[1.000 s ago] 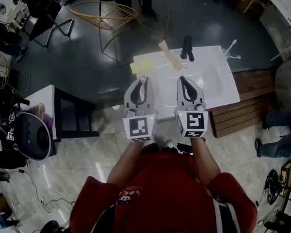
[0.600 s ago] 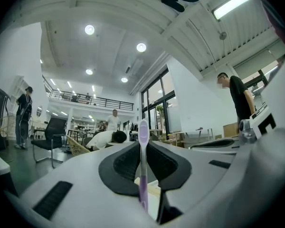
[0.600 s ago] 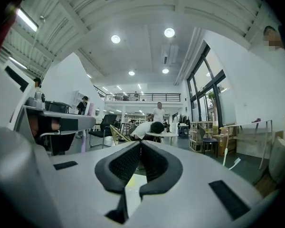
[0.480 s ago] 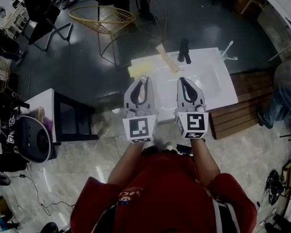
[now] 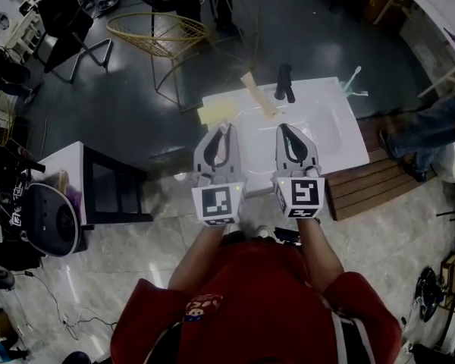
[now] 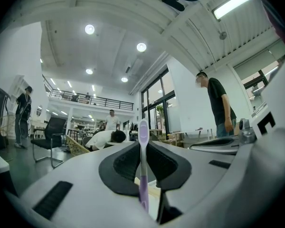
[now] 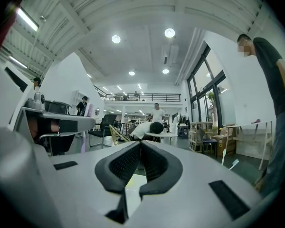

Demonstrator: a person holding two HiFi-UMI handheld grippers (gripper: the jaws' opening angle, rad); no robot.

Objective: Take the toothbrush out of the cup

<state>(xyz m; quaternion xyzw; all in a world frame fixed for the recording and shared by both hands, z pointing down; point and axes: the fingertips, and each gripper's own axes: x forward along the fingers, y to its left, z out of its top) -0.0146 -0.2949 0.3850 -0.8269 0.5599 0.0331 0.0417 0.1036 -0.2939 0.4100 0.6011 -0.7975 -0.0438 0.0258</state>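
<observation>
Gripping purple toothbrush, left gripper fingers clamped; right gripper fingers closed, empty.

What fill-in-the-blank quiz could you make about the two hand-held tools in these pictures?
1. The left gripper pinches a toothbrush whose handle is ____.
2. The right gripper has its fingers shut with ____ between them.
3. Ahead of both grippers lies a sink coloured ____.

Missing words: purple; nothing; white.
</observation>
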